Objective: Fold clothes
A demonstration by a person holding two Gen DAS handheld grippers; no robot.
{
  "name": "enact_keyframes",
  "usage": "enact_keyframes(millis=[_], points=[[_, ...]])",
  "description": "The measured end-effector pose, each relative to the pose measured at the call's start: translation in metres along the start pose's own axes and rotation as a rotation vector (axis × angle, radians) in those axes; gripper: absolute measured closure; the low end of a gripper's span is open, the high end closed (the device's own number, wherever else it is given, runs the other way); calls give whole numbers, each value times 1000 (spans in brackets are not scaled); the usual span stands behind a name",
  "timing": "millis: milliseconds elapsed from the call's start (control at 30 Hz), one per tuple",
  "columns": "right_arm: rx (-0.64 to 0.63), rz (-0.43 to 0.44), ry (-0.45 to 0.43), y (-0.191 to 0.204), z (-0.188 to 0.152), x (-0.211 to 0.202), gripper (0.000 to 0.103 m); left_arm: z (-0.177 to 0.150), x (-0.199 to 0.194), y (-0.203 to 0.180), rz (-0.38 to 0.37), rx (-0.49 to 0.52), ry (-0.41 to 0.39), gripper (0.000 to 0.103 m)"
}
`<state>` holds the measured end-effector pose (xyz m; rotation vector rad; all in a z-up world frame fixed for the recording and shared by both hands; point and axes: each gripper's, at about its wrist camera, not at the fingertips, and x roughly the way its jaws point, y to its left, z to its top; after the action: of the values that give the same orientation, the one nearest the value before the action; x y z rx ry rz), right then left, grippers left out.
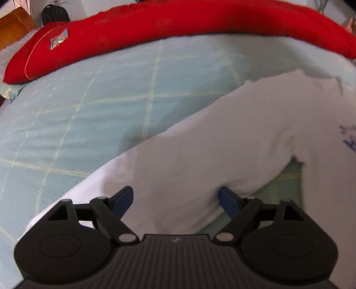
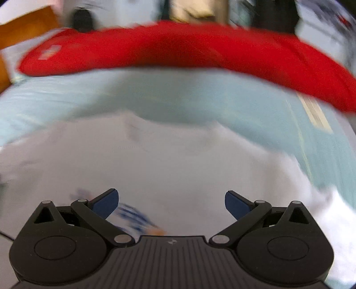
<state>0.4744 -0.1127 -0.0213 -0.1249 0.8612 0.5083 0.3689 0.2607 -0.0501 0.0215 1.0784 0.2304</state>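
A white T-shirt (image 1: 233, 137) with blue print at its right lies spread on the light blue checked bedspread (image 1: 77, 106). One sleeve runs down to the lower left, under my left gripper (image 1: 175, 200). That gripper is open and hovers over the sleeve, with its blue pads (image 1: 123, 201) standing wide on either side of the cloth. The right wrist view is blurred. There the white T-shirt (image 2: 166, 160) fills the lower half, and its blue print shows near the left finger. My right gripper (image 2: 171, 203) is open above the shirt with nothing clamped.
A long red bolster pillow (image 1: 178, 24) lies across the far side of the bed. Wooden furniture (image 1: 13, 26) and a dark object (image 1: 54, 14) stand beyond the bed's far left corner. Bare bedspread stretches left of the shirt.
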Motion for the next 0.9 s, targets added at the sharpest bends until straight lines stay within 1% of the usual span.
enact_keyframes(millis=[33, 67, 100, 200, 267, 433, 533, 600, 633, 667, 733, 800, 900], points=[[-35, 49, -20, 15, 5, -2, 0, 0, 9, 4, -13, -34, 26, 14], [-69, 97, -40, 30, 9, -4, 0, 0, 18, 9, -25, -69, 52, 9], [-100, 151, -55, 46, 13, -3, 0, 0, 27, 13, -38, -103, 77, 2], [-189, 325, -34, 98, 16, 14, 0, -3, 32, 27, -79, -191, 69, 0], [-221, 393, -18, 125, 13, 26, 0, -4, 35, 27, -88, -177, 56, 0], [-164, 458, 91, 170, -3, 57, 0, -6, 31, 30, -104, -174, 42, 0], [-194, 491, 102, 182, -11, 46, 0, -6, 28, 30, -101, -169, 36, 1], [-204, 536, 110, 178, -12, 35, 0, -2, 24, 27, -91, -155, 29, 2], [-208, 535, 101, 172, -11, 29, 0, 2, 20, 24, -97, -143, 13, 2], [-213, 506, 79, 166, -9, 22, 0, 6, 15, 20, -111, -128, -5, 2], [-220, 420, 38, 149, -7, 11, 0, 20, 5, 9, -156, -87, -43, 2], [-216, 318, 14, 129, -6, 4, 0, 39, -1, -6, -230, -49, -90, 1], [-218, 165, -5, 102, -11, -6, 0, 70, 8, -35, -358, -26, -117, 1]])
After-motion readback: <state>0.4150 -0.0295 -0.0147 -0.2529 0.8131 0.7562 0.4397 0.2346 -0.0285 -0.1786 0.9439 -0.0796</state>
